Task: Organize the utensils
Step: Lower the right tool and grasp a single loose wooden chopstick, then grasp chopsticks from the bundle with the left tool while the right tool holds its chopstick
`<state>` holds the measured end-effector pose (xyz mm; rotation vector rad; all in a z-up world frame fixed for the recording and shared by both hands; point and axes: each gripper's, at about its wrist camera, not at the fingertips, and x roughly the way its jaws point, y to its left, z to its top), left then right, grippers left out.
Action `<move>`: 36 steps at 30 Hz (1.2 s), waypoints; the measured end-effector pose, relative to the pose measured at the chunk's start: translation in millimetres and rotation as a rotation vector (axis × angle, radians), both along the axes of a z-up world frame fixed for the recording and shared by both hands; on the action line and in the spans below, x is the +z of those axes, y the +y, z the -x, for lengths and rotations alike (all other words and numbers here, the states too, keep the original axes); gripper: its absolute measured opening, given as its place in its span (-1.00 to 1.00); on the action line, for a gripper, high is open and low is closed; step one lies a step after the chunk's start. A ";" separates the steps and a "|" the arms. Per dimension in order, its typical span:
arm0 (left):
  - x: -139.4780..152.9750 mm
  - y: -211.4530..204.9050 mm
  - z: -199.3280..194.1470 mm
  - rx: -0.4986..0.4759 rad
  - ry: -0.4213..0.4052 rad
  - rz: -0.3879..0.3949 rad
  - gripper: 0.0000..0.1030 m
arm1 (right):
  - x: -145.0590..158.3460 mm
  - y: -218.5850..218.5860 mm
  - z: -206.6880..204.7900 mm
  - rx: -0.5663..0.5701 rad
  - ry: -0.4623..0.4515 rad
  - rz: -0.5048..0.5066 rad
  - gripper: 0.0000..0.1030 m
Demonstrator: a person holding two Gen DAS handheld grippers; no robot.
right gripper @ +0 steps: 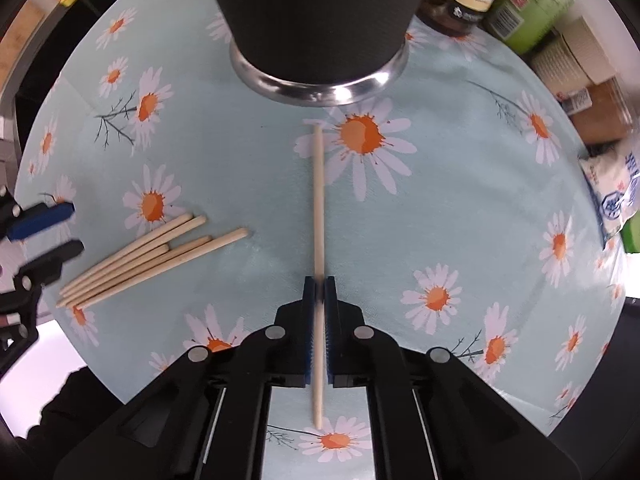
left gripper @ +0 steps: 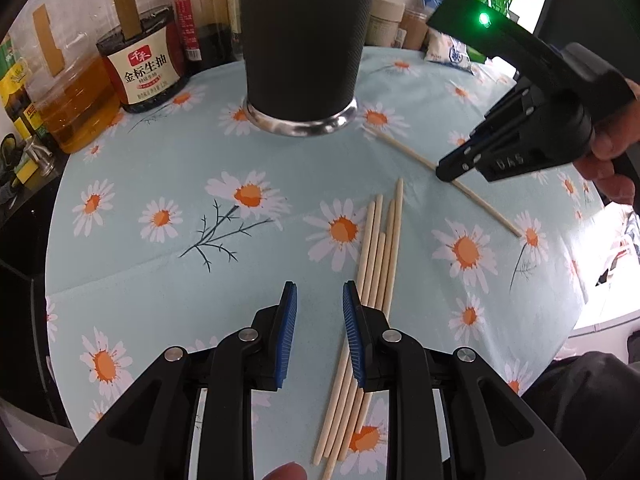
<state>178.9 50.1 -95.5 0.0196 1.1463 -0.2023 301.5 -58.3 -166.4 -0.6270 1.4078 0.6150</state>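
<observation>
A: Lying between the jaws of the right gripper [right gripper: 319, 300], a single chopstick [right gripper: 318, 200] is clamped; its long axis runs toward 12 o'clock, at the dark holder [right gripper: 316, 20].

B: And the left gripper [left gripper: 320, 316]?

A: Its jaws are kept apart, nothing held; the chopstick bundle [left gripper: 378, 248] is found at 1 o'clock on the bench [left gripper: 160, 272].

A cup [right gripper: 316, 20] stands at the back of the worktop [right gripper: 460, 208]. In front of it lies one chopstick [right gripper: 318, 200], with a bundle of chopsticks [right gripper: 152, 260] to its left. Bottles [left gripper: 140, 60] stand behind, left of the cup.

Dark cup [left gripper: 304, 36] top cropped, perhaps open.
</observation>
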 end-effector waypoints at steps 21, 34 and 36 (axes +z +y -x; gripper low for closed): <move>-9.2 -18.2 -18.9 -0.132 0.208 -0.045 -0.57 | 25.4 -50.4 7.8 -0.073 0.115 -0.227 -0.90; -22.9 -37.7 -29.7 -0.171 0.261 -0.120 -0.57 | 36.5 -84.2 28.2 -0.099 0.129 -0.276 -0.90; -25.4 -39.2 -29.7 -0.174 0.266 -0.131 -0.58 | 35.3 -84.9 27.5 -0.101 0.132 -0.275 -0.90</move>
